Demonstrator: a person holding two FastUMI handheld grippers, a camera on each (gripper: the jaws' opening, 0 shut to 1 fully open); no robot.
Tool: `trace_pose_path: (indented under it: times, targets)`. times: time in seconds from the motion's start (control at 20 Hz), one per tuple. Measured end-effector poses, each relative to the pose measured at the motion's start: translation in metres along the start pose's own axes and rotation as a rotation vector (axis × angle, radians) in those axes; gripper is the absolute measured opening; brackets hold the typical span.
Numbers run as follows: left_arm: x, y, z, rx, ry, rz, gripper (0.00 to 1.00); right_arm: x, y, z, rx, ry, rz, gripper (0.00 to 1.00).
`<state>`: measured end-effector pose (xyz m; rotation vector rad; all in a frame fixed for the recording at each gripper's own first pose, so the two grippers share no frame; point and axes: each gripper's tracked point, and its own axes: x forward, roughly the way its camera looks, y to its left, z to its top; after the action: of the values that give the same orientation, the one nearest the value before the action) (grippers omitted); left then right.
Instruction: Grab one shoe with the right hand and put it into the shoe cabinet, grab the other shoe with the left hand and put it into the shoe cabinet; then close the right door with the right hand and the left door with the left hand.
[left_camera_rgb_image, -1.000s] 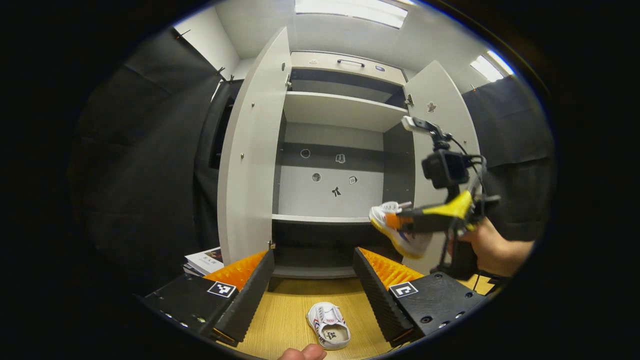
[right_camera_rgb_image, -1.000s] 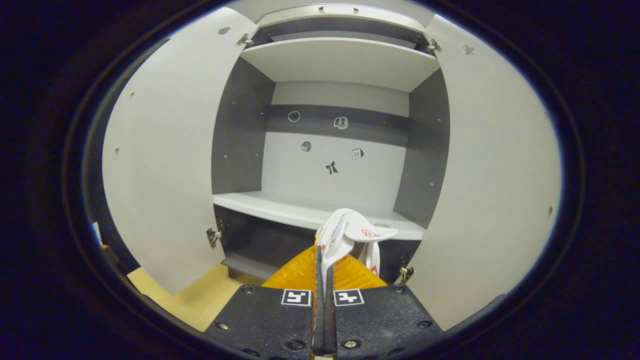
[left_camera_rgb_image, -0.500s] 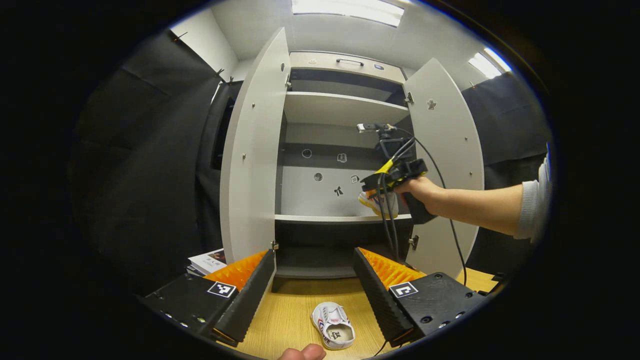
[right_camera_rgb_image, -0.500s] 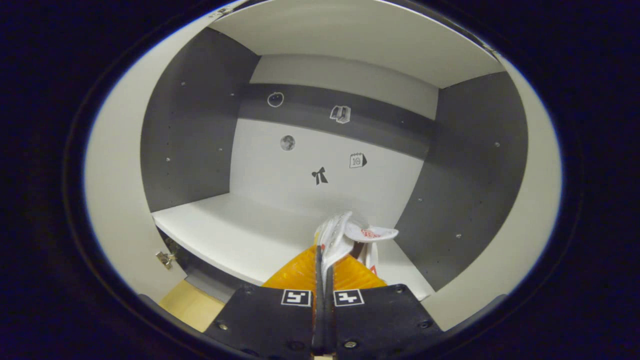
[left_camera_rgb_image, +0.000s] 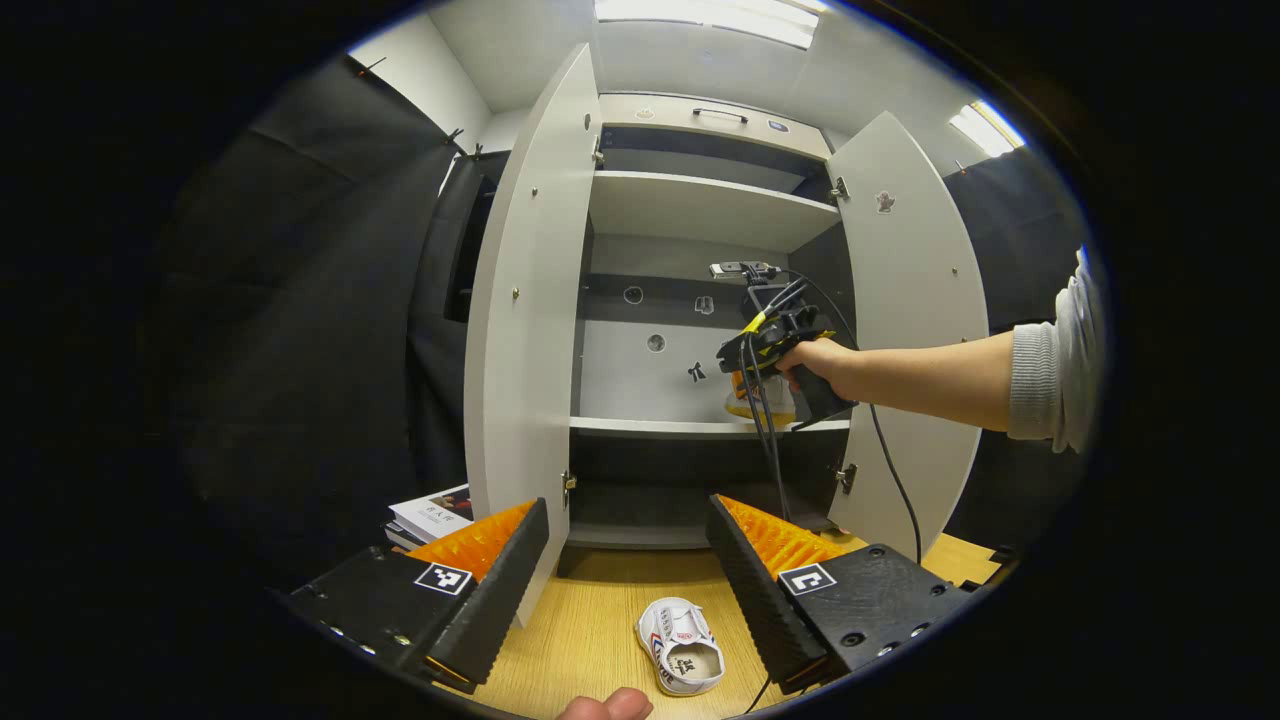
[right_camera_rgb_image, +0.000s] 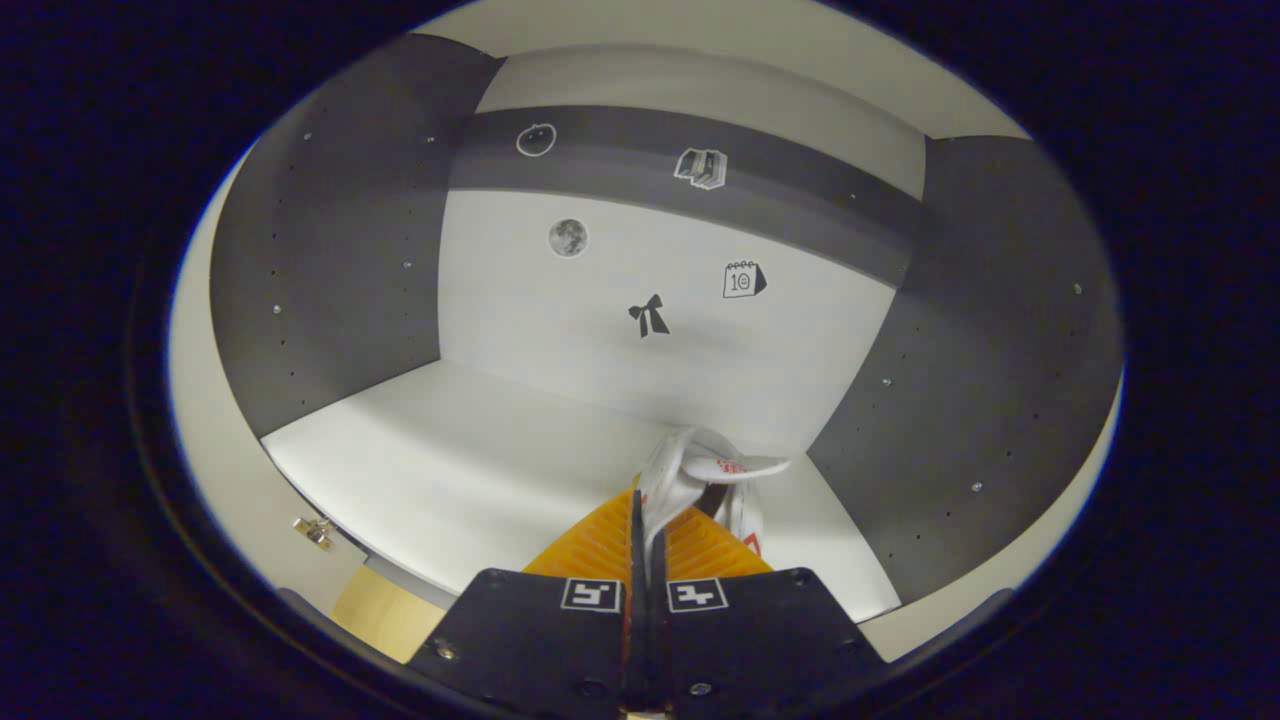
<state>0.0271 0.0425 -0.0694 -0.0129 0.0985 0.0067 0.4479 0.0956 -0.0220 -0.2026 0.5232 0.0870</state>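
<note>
In the right gripper view my right gripper (right_camera_rgb_image: 645, 492) is shut on a small white shoe (right_camera_rgb_image: 715, 480), pinching its edge just above the cabinet's middle shelf (right_camera_rgb_image: 470, 470), toward the shelf's right side. The left gripper view shows that same gripper (left_camera_rgb_image: 765, 365) and the hand holding it reaching into the open shoe cabinet (left_camera_rgb_image: 700, 215), the shoe (left_camera_rgb_image: 760, 400) at shelf height. My left gripper (left_camera_rgb_image: 630, 545) stands open in front of the cabinet. The other white shoe (left_camera_rgb_image: 682, 645) lies on the wooden floor between its fingers, a little ahead.
Both cabinet doors stand wide open, the left door (left_camera_rgb_image: 525, 300) and the right door (left_camera_rgb_image: 915, 300). A stack of books (left_camera_rgb_image: 430, 515) lies on the floor left of the cabinet. A cable (left_camera_rgb_image: 895, 490) hangs from the right gripper. Stickers mark the cabinet's back wall (right_camera_rgb_image: 650, 315).
The right gripper has carried its shoe from in front of the right door into the cabinet, down over the middle shelf. The left gripper has drifted slightly, still open.
</note>
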Motion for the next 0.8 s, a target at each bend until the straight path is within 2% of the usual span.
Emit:
trace_pose_path:
  times: [0.05, 0.1, 0.15, 0.2, 0.25, 0.3, 0.35, 0.4, 0.45, 0.55, 0.8]
  targets:
    - [0.000, 0.002, 0.000, 0.000, 0.001, 0.002, 0.95, -0.001, 0.000, 0.000, -0.006, 0.000, -0.001, 0.07]
    - [0.000, 0.002, 0.000, 0.000, -0.001, 0.004, 0.95, -0.002, 0.000, -0.001, 0.000, -0.001, -0.002, 0.15]
    - [0.000, 0.003, 0.001, 0.001, -0.004, 0.006, 0.95, -0.004, -0.002, 0.000, 0.011, 0.000, -0.006, 0.16]
    - [-0.001, 0.003, 0.002, 0.001, -0.007, 0.006, 0.95, -0.008, -0.003, 0.000, 0.022, -0.007, -0.009, 0.29]
    - [0.000, 0.003, 0.002, 0.002, -0.009, 0.007, 0.95, -0.012, 0.000, 0.000, 0.034, -0.013, 0.008, 0.34]
    - [0.001, 0.003, 0.002, 0.003, -0.009, 0.005, 0.95, -0.019, 0.001, 0.000, 0.041, -0.020, 0.017, 0.50]
    - [0.001, 0.002, 0.002, 0.004, -0.008, 0.004, 0.95, -0.023, 0.003, 0.004, 0.032, -0.045, 0.030, 0.61]
    - [0.001, 0.002, 0.002, 0.006, -0.008, 0.002, 0.95, -0.028, 0.001, 0.005, 0.027, -0.053, 0.013, 0.55]
    - [0.002, 0.001, 0.003, 0.007, -0.013, 0.002, 0.95, -0.036, 0.002, 0.006, 0.025, -0.073, 0.019, 0.55]
    - [0.002, -0.001, 0.004, 0.006, -0.020, -0.004, 0.95, -0.050, 0.004, 0.005, 0.038, -0.102, 0.022, 0.67]
    - [0.002, -0.007, 0.001, 0.006, -0.018, -0.015, 0.95, -0.114, 0.008, -0.002, 0.100, -0.250, 0.066, 0.64]
